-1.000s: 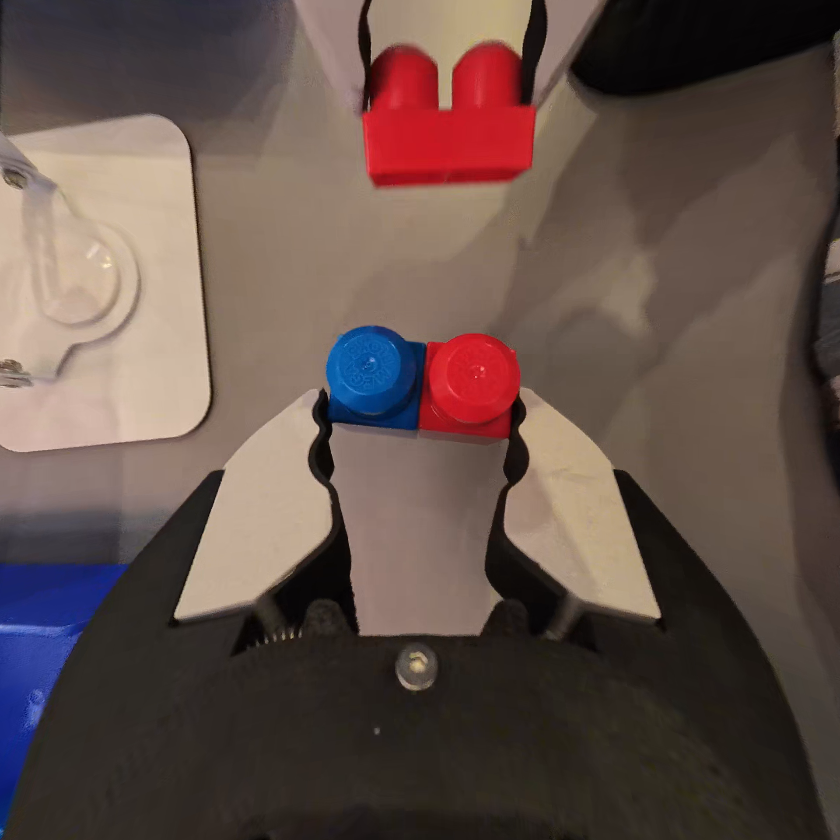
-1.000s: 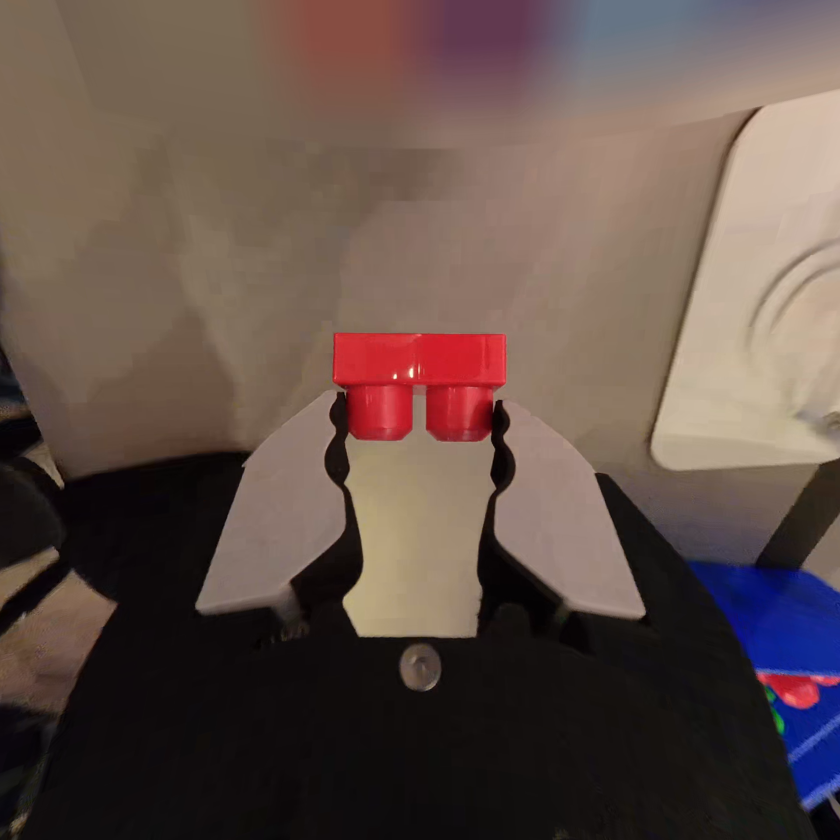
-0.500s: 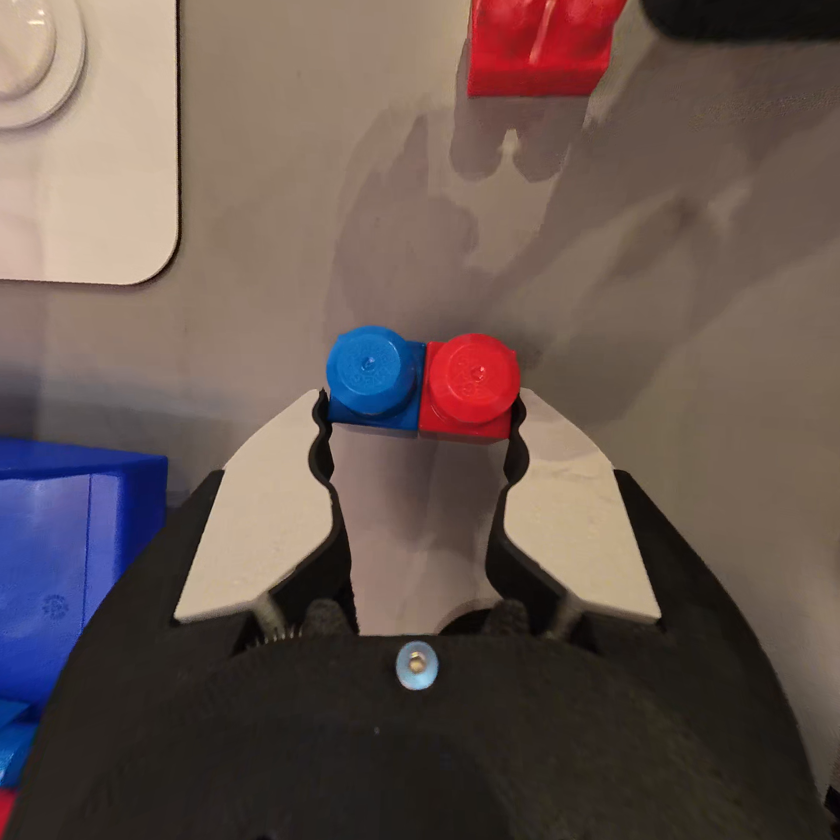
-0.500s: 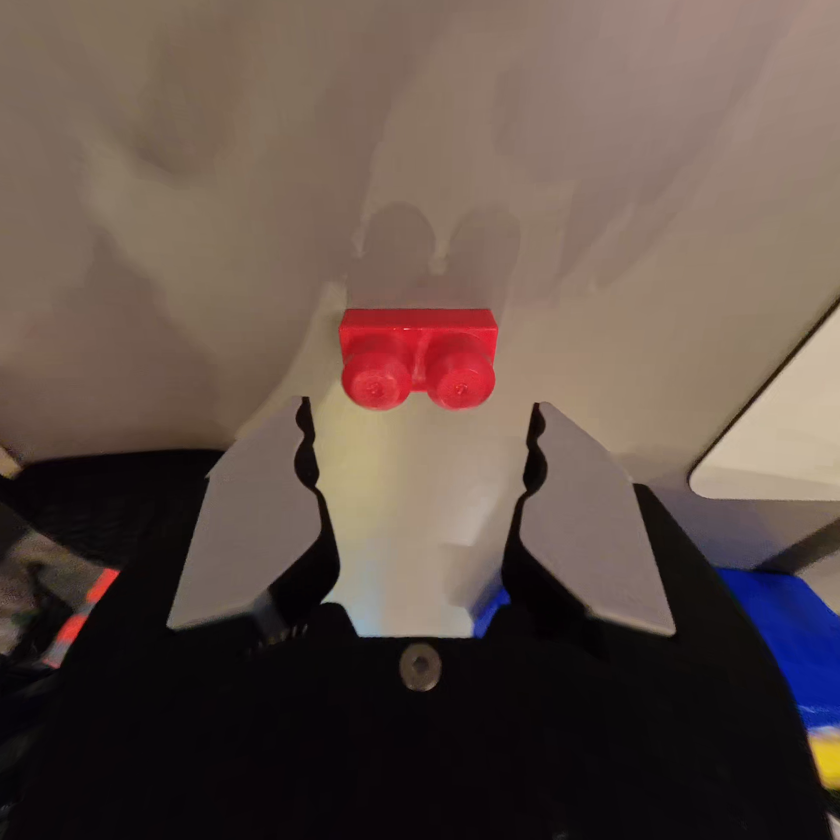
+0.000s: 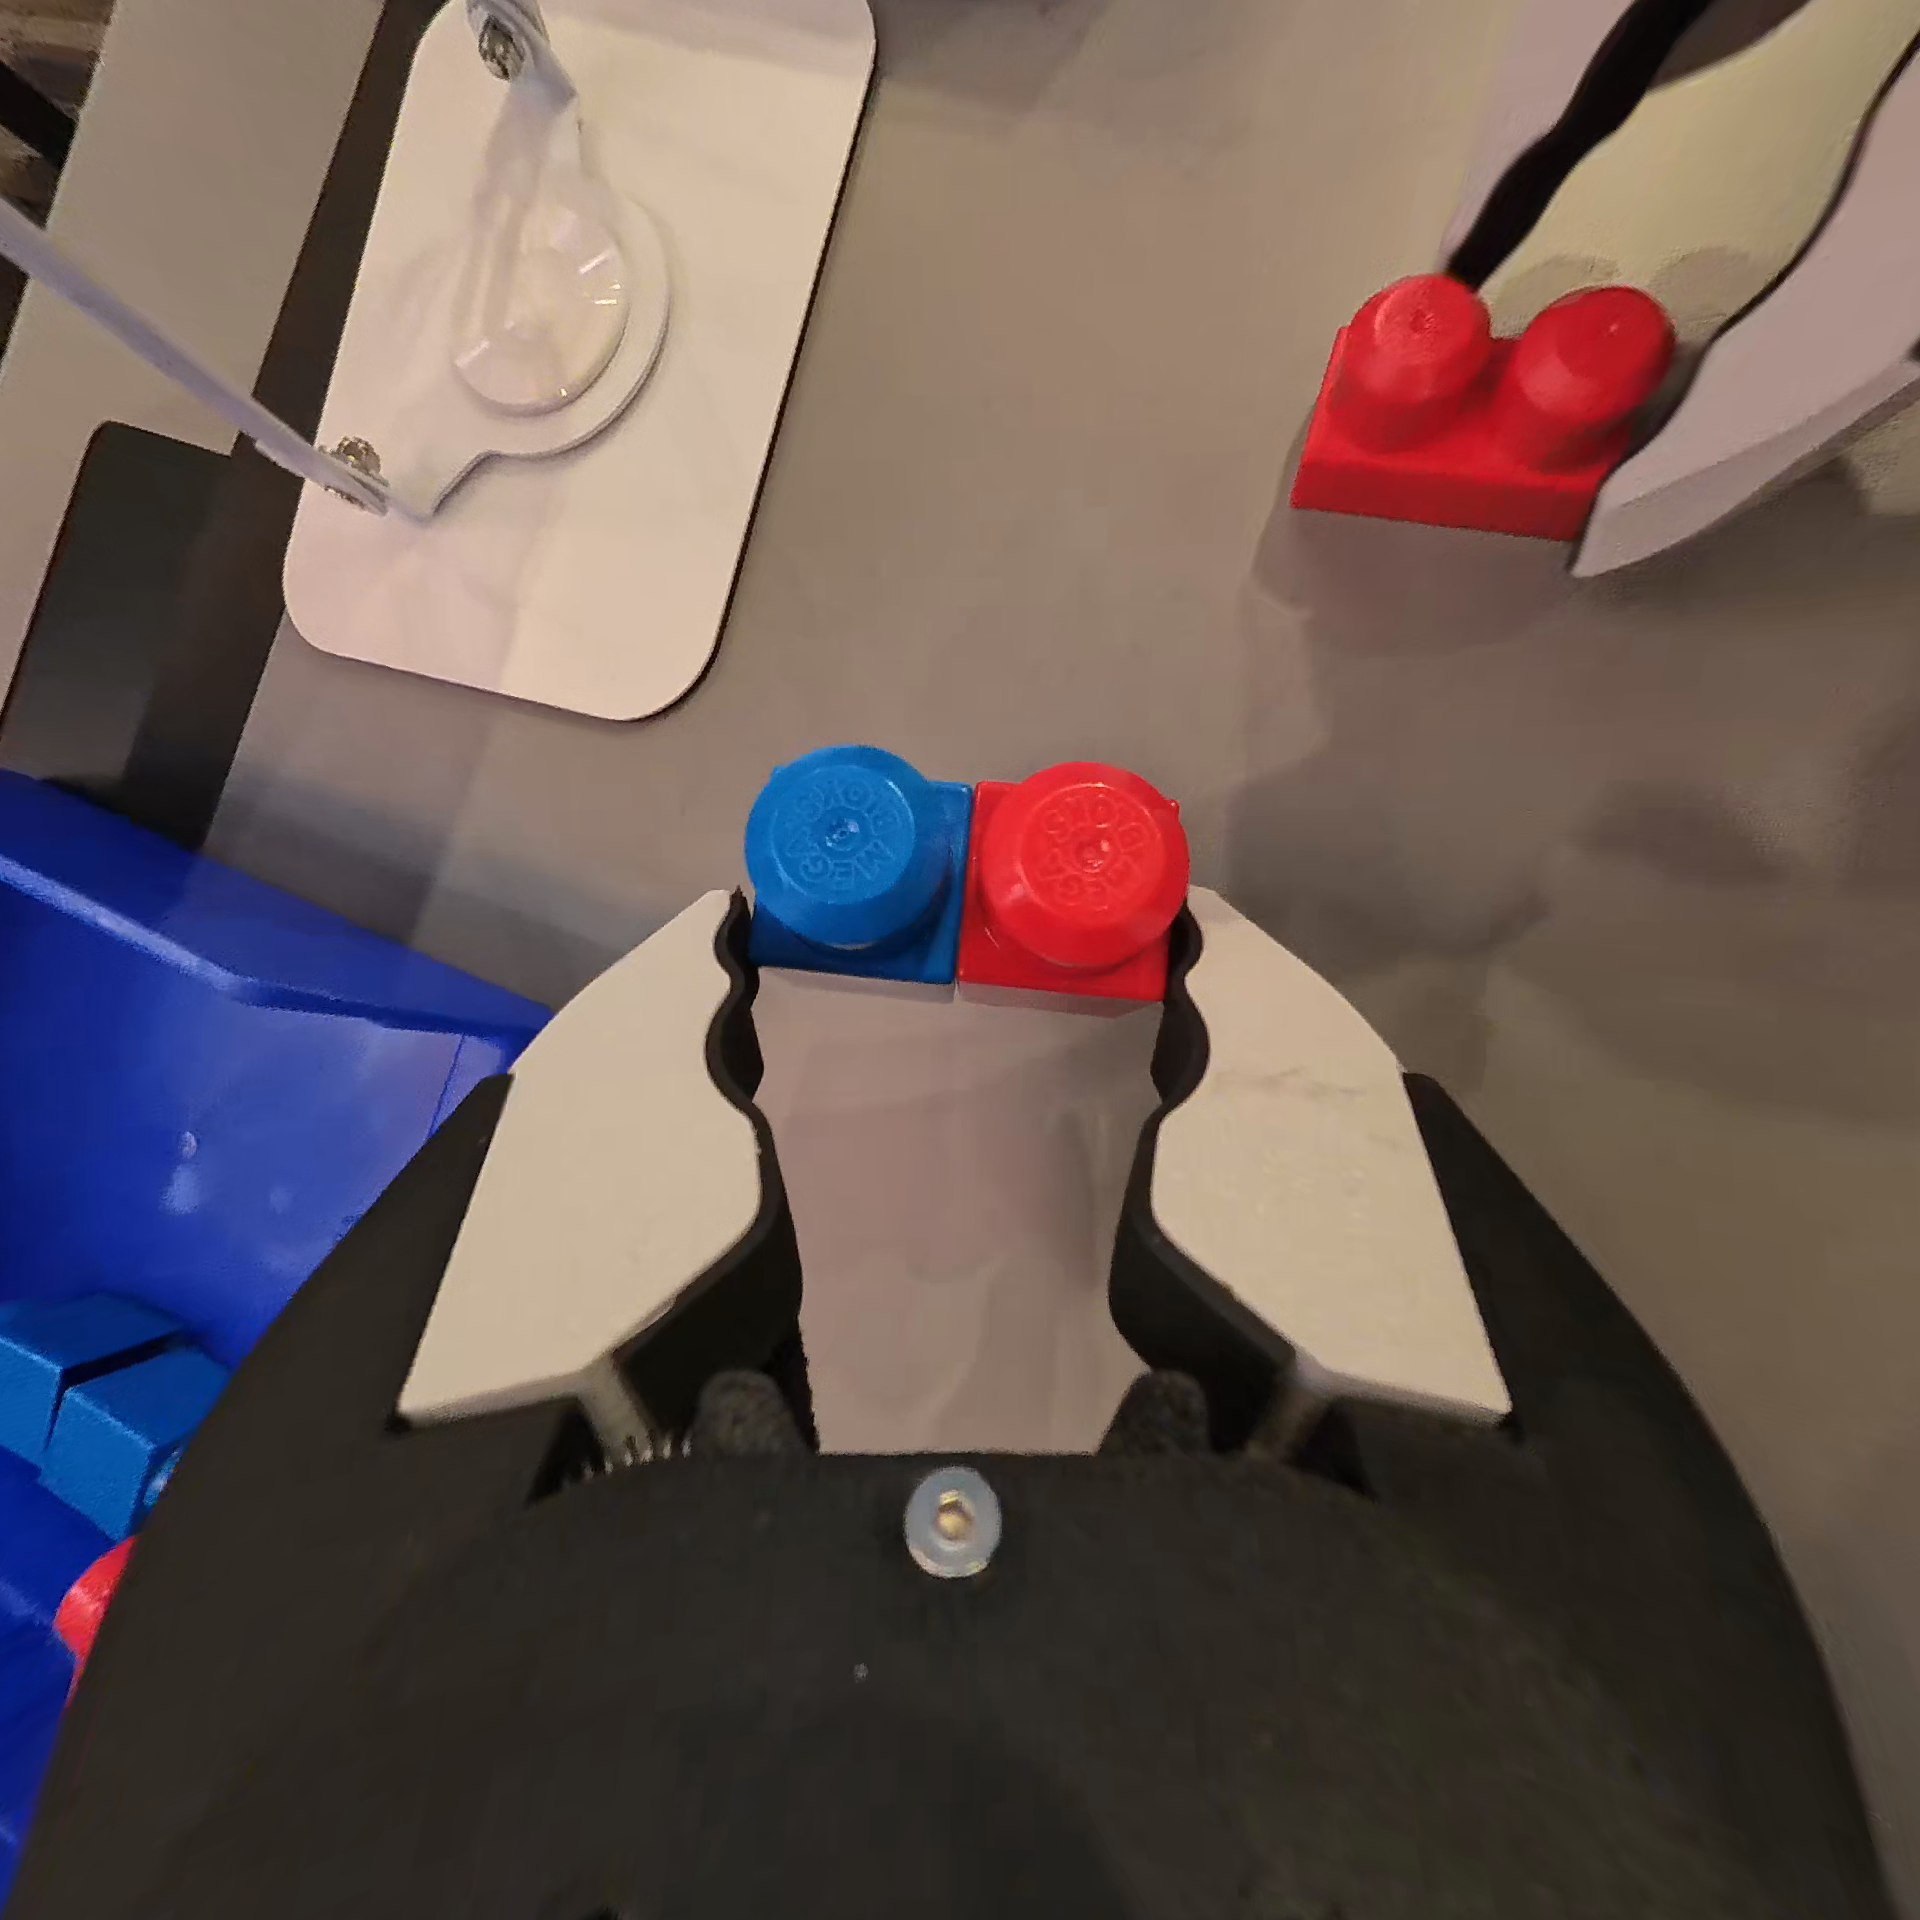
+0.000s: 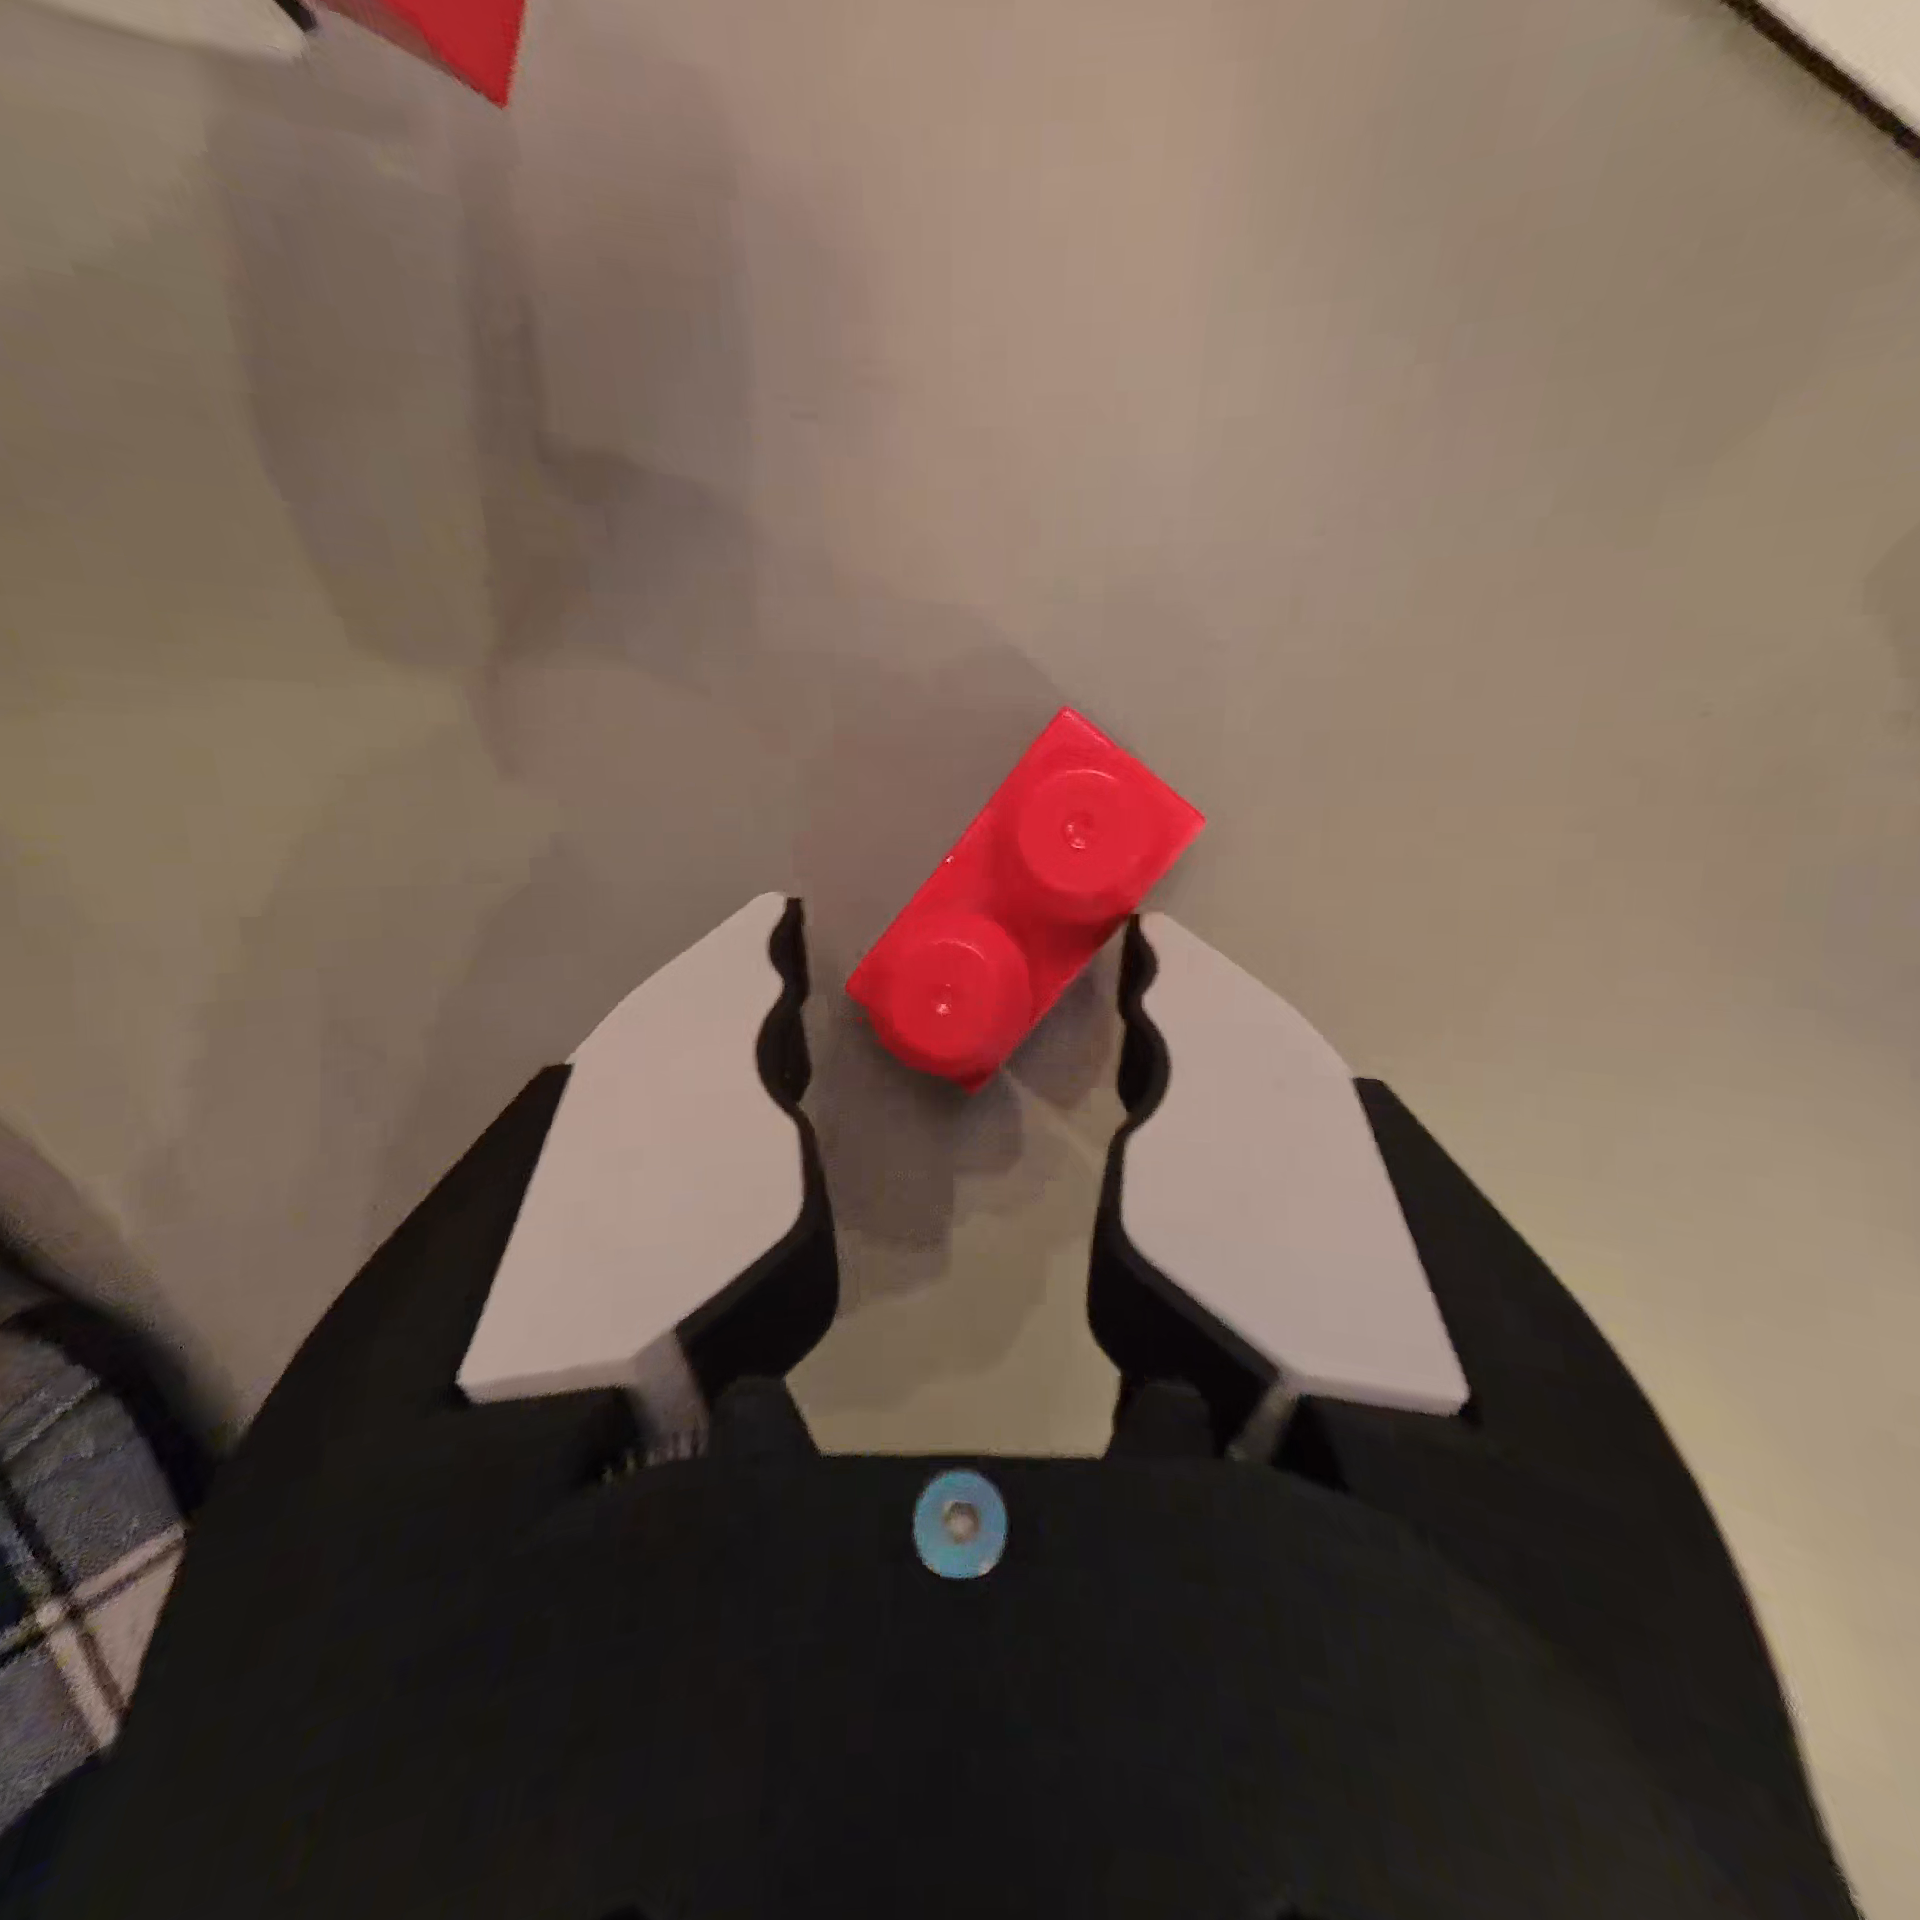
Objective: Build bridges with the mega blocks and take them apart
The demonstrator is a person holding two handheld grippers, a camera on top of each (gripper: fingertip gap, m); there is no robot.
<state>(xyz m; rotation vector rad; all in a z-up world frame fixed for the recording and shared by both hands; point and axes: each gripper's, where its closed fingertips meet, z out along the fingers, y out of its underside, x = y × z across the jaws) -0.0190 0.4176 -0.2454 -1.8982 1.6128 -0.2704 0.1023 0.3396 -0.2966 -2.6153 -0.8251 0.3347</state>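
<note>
My left gripper is shut on two single-stud blocks held side by side, a blue block and a red block. Each pad presses on one outer side. A red two-stud block lies on the grey table, turned diagonally between the fingers of my right gripper. That gripper is open: a gap shows between its left pad and the block. The same block shows at the upper right of the left wrist view, with the right gripper's fingers around it.
A blue bin holding more blocks stands at the left. A white plate with a clear plastic mount lies at the far left of the table. A plaid cloth shows at the lower left of the right wrist view.
My right gripper let go of the red two-stud block, which came to rest on the table and turned diagonal. Its fingers then narrowed around the block. My left gripper kept its two blocks.
</note>
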